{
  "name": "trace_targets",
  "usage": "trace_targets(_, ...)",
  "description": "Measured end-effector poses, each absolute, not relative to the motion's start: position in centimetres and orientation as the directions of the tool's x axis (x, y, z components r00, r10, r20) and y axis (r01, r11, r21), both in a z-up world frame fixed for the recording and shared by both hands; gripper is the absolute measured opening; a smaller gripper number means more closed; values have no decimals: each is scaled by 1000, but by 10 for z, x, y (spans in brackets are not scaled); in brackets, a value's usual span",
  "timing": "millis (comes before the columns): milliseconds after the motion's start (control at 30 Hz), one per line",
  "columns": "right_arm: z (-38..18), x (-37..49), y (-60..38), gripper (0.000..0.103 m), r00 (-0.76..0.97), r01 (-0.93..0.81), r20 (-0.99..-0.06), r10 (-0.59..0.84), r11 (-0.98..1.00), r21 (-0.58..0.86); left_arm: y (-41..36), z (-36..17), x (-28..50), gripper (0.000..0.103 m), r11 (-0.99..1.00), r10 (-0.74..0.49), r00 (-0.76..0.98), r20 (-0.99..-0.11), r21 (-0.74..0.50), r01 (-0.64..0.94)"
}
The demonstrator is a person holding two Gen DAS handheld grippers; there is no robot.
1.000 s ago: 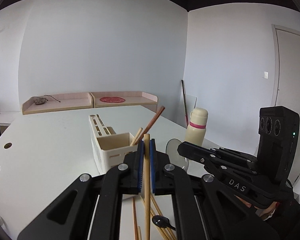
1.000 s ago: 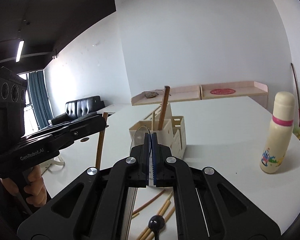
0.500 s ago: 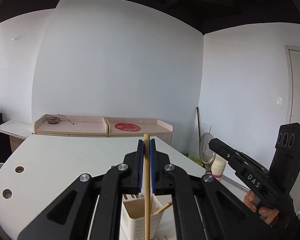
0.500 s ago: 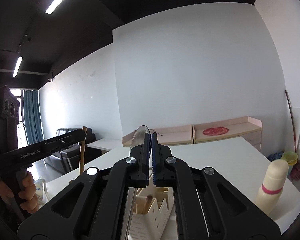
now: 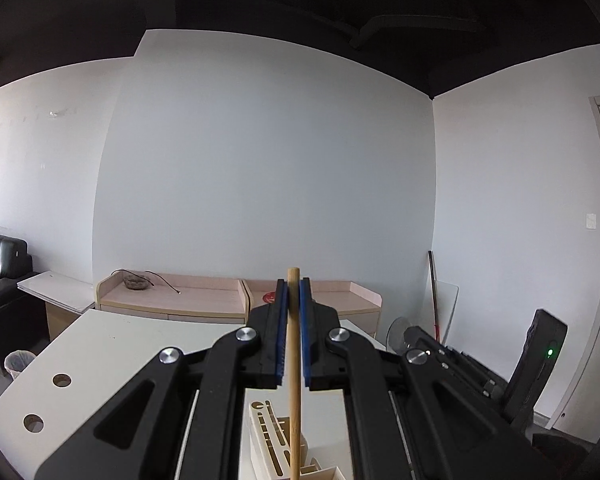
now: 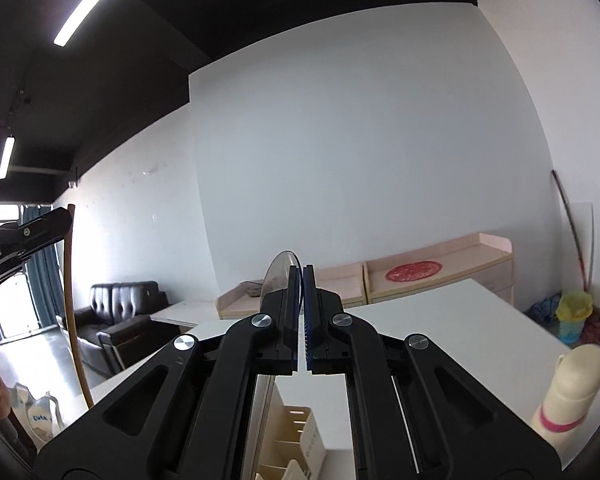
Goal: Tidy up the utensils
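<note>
Left hand-held gripper clamped on upright wooden chopstick; right hand-held gripper clamped on clear spoon. Lower each tip-first, vertical, into cream slotted utensil holder, bottom centre.

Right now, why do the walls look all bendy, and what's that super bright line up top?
Left wrist view: the wide lens bows the wall, and the corners go dark. Right wrist view: same bending; the bright line is a ceiling light glaring white, and the window at the left is washed out.
</note>
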State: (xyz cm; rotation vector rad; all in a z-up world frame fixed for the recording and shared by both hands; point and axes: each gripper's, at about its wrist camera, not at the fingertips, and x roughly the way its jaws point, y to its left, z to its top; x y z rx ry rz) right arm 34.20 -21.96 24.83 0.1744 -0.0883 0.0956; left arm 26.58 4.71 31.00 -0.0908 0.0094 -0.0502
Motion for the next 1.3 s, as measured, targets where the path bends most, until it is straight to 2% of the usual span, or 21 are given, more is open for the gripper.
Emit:
trace_targets(333, 210, 359, -204, 2, 974, -211, 130, 188, 959, 190, 42, 302, 274, 6, 989, 42, 994, 97, -144, -28)
trace_targets(567, 186, 368, -207, 2, 957, -289, 98, 273, 932, 221, 45, 284, 286, 6, 984, 14, 994, 105, -180, 6)
trace_targets(767, 179, 369, -210, 2, 942, -335, 100, 319, 904, 267, 45, 268, 303, 6, 983, -8, 999, 46, -183, 16)
trace_targets(1133, 164, 406, -239, 2, 891, -429, 62, 450, 788, 441, 43, 254, 312, 6, 986, -18, 1000, 4, -164, 19)
trace_targets(1300, 152, 413, -243, 2, 873, -449, 39, 487, 768, 458, 39, 244, 312, 6, 992, -18, 1000, -4, -126, 17)
